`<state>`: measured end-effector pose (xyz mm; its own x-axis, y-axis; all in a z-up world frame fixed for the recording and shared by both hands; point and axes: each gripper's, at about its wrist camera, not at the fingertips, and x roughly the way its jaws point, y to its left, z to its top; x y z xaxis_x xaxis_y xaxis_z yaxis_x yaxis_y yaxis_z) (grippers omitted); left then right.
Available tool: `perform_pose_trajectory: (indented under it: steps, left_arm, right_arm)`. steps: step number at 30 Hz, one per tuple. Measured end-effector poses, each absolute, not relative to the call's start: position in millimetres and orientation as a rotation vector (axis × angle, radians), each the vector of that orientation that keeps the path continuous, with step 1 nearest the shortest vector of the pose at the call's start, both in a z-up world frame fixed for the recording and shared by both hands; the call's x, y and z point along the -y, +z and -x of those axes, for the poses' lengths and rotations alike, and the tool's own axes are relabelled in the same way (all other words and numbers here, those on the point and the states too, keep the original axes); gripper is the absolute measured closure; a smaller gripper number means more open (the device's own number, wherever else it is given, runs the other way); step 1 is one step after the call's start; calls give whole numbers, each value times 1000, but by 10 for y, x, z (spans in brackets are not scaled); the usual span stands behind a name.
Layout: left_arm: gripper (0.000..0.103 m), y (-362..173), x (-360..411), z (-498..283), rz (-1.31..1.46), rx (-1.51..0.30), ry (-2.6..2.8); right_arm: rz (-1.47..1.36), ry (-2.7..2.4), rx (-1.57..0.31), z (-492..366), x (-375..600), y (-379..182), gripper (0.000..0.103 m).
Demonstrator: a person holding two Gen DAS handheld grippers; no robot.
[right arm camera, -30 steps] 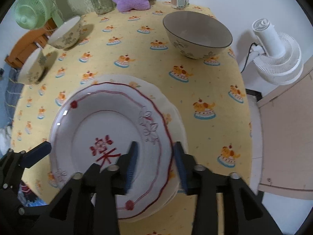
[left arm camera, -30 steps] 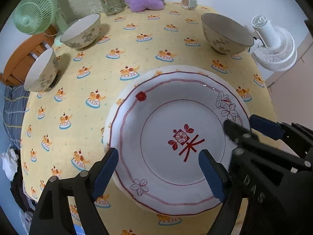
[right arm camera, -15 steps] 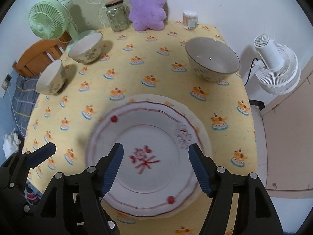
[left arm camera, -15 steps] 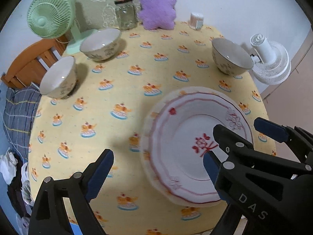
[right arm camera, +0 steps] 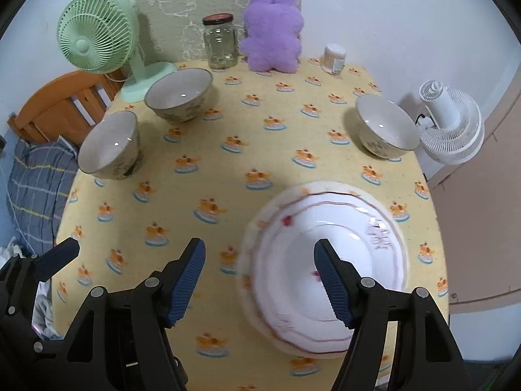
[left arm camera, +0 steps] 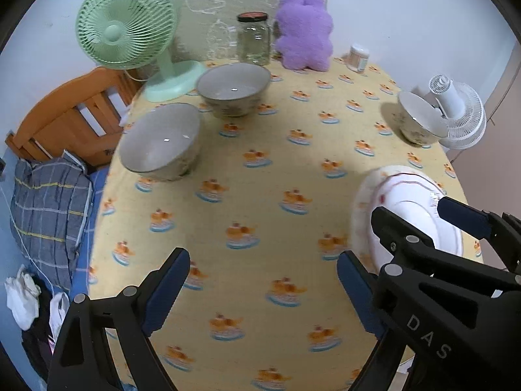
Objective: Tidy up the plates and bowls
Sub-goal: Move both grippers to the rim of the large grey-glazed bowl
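White plates [right arm camera: 325, 270] now sit at four o'clock, released; right gripper [right arm camera: 260, 280] has spread open, left gripper [left arm camera: 263, 293] gapes empty. Bowls [right arm camera: 177, 97] wait at ten o'clock.

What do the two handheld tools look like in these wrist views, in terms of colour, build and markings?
Both match. The left tool and right tool have matte black, angular plastic bodies with open triangular cut-outs and round silver pivot pins. Each finger ends in a dark blue pad with a fine ribbed texture. White letters "DAS" mark the right tool's body as seen from the left wrist view. No cables, sleeves or hands show.
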<state>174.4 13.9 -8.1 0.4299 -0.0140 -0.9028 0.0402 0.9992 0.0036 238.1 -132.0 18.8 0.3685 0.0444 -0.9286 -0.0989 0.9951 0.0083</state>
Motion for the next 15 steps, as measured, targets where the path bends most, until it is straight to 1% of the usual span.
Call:
perform_pose_trajectory:
  steps: [3, 10, 15]
  left_arm:
    - [11, -78, -387, -1768, -39, -1112, -43]
    - [17, -75, -855, -1876, -72, -1073, -44]
    - [17, -74, -1176, -2023, -53, -1057, -19]
  right_arm:
    - [30, 74, -1181, -2381, 1104, 191, 31]
    - [19, 58, -1155, -2462, 572, 162, 31]
    - [31, 67, -1129, -2608, 248, 141, 31]
